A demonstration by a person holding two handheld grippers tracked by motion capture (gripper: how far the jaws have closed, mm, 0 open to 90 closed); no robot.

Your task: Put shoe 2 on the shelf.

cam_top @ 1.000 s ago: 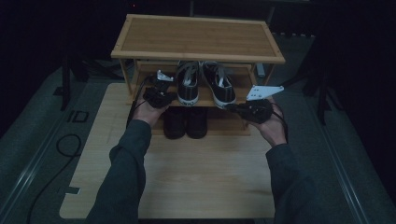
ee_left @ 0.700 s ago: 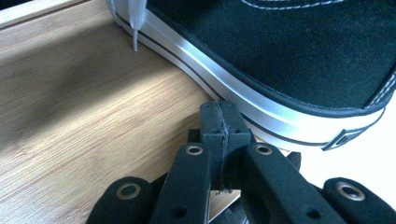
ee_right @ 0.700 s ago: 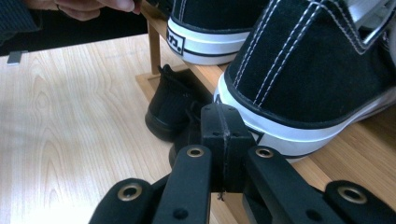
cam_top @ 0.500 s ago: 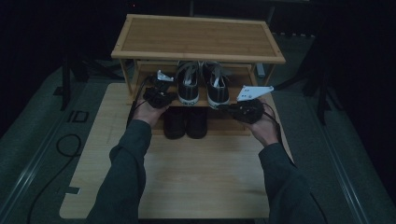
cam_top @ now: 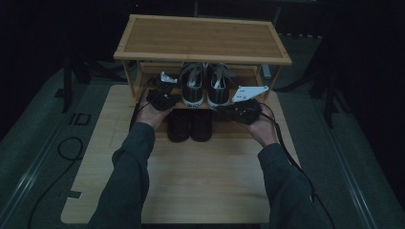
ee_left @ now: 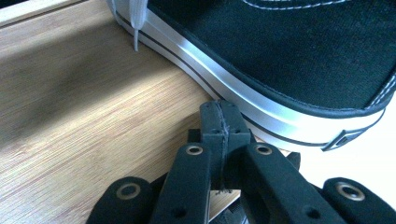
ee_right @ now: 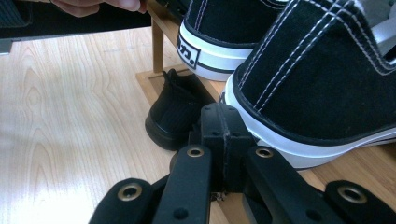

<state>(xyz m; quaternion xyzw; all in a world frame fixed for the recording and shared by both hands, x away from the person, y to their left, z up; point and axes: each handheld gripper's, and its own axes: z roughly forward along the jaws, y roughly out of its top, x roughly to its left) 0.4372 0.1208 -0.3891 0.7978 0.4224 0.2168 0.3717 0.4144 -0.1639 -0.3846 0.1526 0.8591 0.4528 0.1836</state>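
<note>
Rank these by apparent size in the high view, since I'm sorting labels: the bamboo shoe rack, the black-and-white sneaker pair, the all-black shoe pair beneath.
1. Bamboo shoe rack, largest by far.
2. Black-and-white sneaker pair.
3. All-black shoe pair, partly hidden under the shelf, so its lower rank is unsure.

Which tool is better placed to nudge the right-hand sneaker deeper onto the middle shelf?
Right, probably. The right tool, jaws shut, sits at the heel of the right sneaker. The left tool, also shut, is beside the left sneaker, on the pair's far side.
</note>
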